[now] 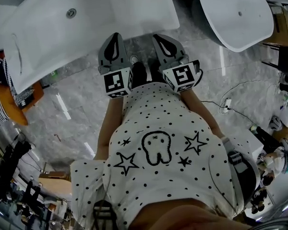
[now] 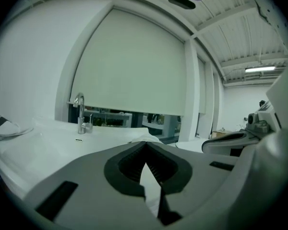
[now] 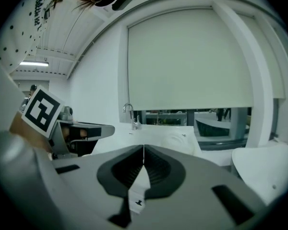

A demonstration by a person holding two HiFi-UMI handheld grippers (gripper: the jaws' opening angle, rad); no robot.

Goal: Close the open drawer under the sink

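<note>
The white sink top (image 1: 86,28) with its drain (image 1: 71,12) lies ahead of me, at the upper left of the head view. No drawer shows in any view; the space under the sink is hidden by its top. Both grippers are held close to my chest and point at the sink. My left gripper (image 1: 116,35) (image 2: 145,143) is shut with nothing between its jaws. My right gripper (image 1: 157,36) (image 3: 143,147) is shut and empty too. In both gripper views the chrome faucet (image 2: 80,115) (image 3: 129,114) stands at the sink's back edge.
A second white basin (image 1: 235,13) stands at the upper right. A cable and power strip (image 1: 226,103) lie on the marble floor at the right. An orange seat (image 1: 9,104) sits at the left edge. A closed roller blind (image 2: 134,66) covers the window behind the sink.
</note>
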